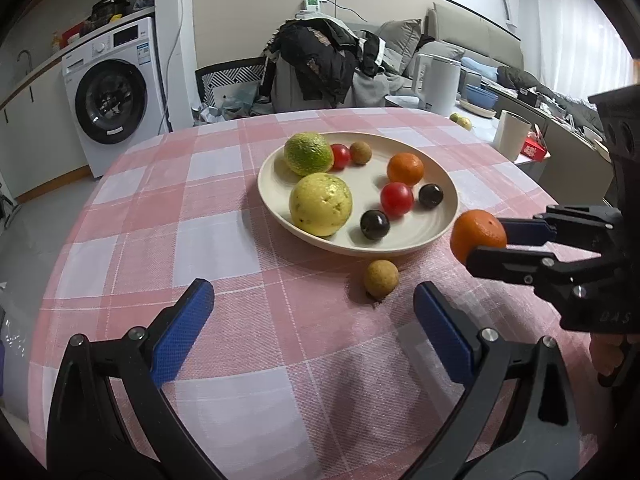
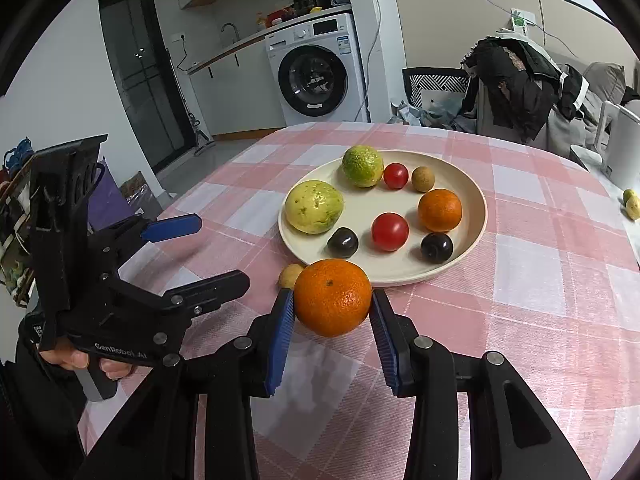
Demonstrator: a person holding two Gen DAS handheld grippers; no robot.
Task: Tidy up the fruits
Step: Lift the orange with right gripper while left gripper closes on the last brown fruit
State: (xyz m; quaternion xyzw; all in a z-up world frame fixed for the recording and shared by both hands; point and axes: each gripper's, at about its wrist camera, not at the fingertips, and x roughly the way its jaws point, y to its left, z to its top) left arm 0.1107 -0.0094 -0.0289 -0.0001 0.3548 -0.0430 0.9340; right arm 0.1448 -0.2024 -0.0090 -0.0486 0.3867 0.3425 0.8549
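A cream plate point(image 1: 400, 245) point(image 2: 476, 196) on the pink checked tablecloth holds a green citrus point(image 1: 308, 153), a yellow guava-like fruit point(image 1: 320, 204), two red tomatoes, two dark plums, an orange point(image 1: 405, 169) and a small brown longan. My right gripper point(image 2: 332, 308) point(image 1: 486, 236) is shut on a second orange point(image 2: 333, 298) point(image 1: 478, 234), held just off the plate's near rim. A loose brown longan point(image 1: 381, 279) point(image 2: 291, 275) lies on the cloth by the plate. My left gripper point(image 1: 314, 312) point(image 2: 208, 248) is open and empty, just short of that longan.
A white kettle point(image 1: 438, 84), a white cup point(image 1: 512, 134), stacked bowls and two small yellow-green fruits point(image 2: 631, 203) stand at the table's far right. A clothes-draped chair point(image 1: 316, 64) is behind the table. A washing machine point(image 1: 116, 96) stands at the left.
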